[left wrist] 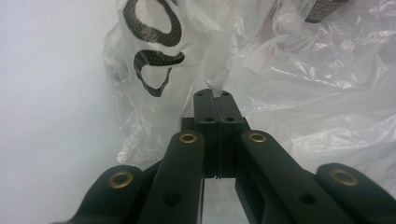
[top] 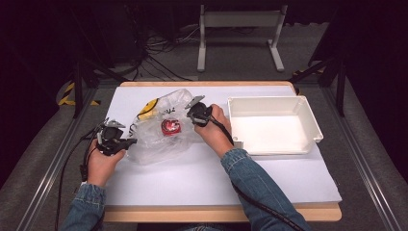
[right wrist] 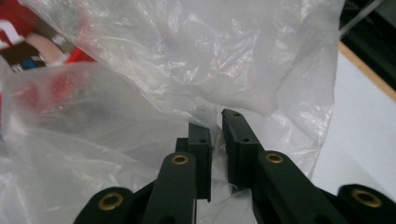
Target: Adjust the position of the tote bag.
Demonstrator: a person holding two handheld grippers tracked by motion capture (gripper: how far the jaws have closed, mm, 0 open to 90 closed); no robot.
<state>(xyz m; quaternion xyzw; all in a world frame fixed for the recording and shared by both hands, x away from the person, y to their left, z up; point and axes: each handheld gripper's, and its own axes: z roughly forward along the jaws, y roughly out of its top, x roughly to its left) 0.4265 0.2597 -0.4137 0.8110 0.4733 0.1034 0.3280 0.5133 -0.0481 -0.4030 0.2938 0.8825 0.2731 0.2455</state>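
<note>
Clear plastic bag (top: 163, 127) between both grippers, left of white tray (top: 308, 115). Left gripper (left wrist: 215, 100) clamped on bag's left edge. Right gripper (right wrist: 215, 128) nearly closed, pinching film at right edge.

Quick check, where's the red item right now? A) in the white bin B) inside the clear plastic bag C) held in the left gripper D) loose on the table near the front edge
B: the red item shows through the film of the clear plastic bag, between the two grippers; the white bin looks empty.
</note>
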